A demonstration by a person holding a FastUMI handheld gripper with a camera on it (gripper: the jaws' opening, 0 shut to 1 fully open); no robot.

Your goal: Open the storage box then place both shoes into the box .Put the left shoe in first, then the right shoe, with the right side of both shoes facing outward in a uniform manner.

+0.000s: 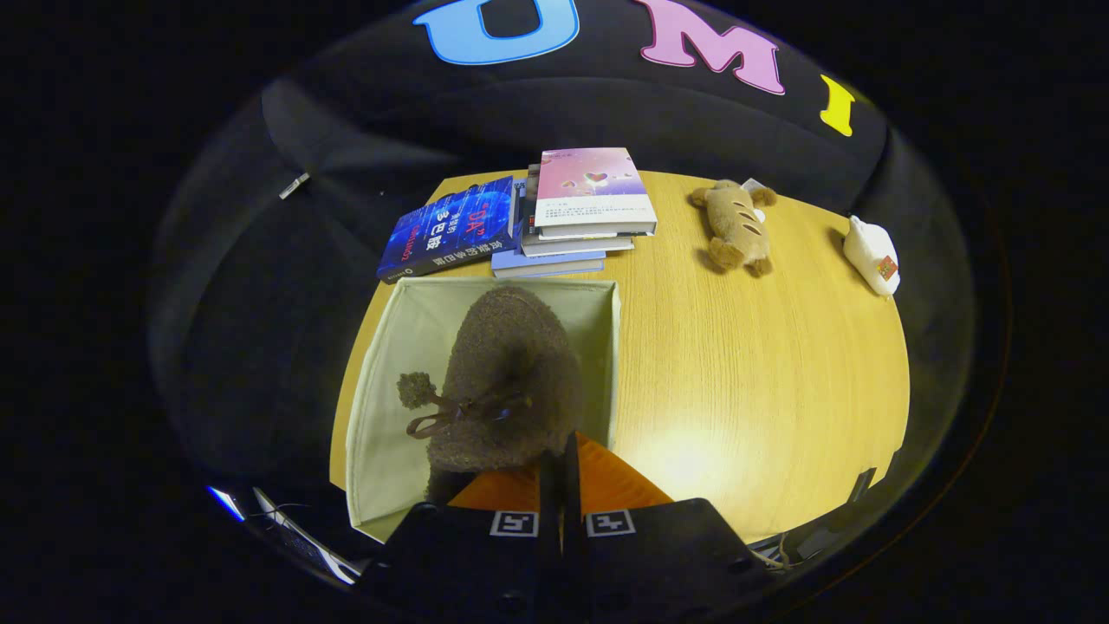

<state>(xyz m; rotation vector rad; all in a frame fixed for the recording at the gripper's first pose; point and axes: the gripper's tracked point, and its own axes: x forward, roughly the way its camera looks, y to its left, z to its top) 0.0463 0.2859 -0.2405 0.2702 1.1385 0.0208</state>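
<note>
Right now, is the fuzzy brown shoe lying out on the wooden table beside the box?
No: the fuzzy brown shoe hangs inside the open storage box, pinched at its heel by the tool.

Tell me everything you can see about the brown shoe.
The brown shoe is a fuzzy slipper of plush-looking fabric, with a thin bow and a pompom on top. It hangs over the open box, toe pointing away towards the books. The claw looks shut on its heel end, fingers nearly together.

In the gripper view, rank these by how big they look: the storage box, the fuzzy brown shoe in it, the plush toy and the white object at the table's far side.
1. Storage box
2. Fuzzy brown shoe, gripped by the hand-held gripper
3. Plush toy
4. White object

The box and shoe sit nearest the camera, so their lead is exaggerated.
</note>
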